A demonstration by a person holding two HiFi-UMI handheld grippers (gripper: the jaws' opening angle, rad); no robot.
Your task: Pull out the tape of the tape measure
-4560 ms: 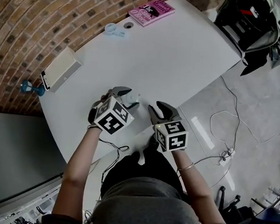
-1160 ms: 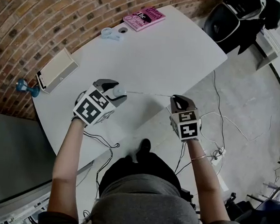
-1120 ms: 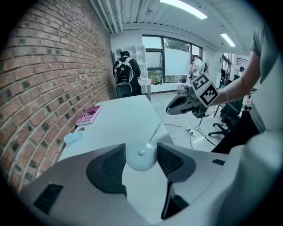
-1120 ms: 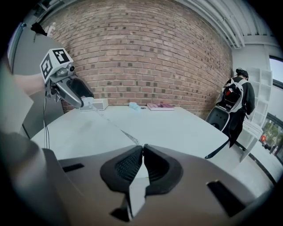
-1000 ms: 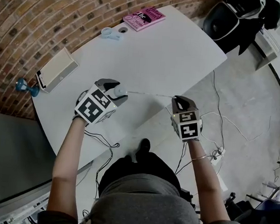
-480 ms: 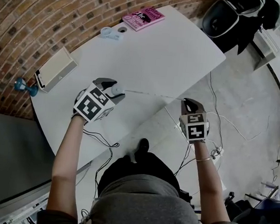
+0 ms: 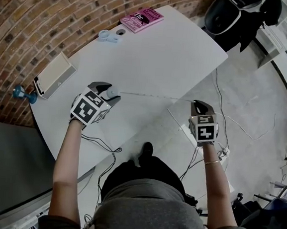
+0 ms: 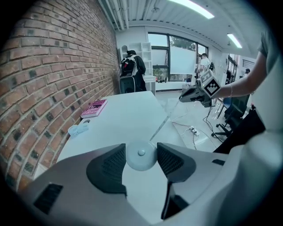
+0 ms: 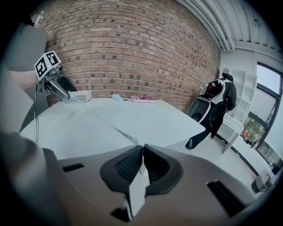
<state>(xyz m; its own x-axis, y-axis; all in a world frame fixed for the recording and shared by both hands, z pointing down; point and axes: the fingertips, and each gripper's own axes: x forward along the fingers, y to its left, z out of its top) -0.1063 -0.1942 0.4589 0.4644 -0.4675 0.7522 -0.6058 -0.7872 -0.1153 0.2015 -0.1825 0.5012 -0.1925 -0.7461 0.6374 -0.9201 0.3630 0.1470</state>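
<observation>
Over the near edge of the white worktop the left tool squeezes the round tape measure, while the right tool, pinching the tape, has moved farther off that edge, so more tape is out.

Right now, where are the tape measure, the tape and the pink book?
tape measure [image 8: 140, 155], left gripper view, round case.
tape [image 9: 136, 194], right gripper view, its end.
pink book [image 7: 141, 19], head view, cover.

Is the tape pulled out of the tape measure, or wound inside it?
Pulled out. The tape runs straight from the round case in the left tool across to the right tool, which is shut on its end.
</observation>
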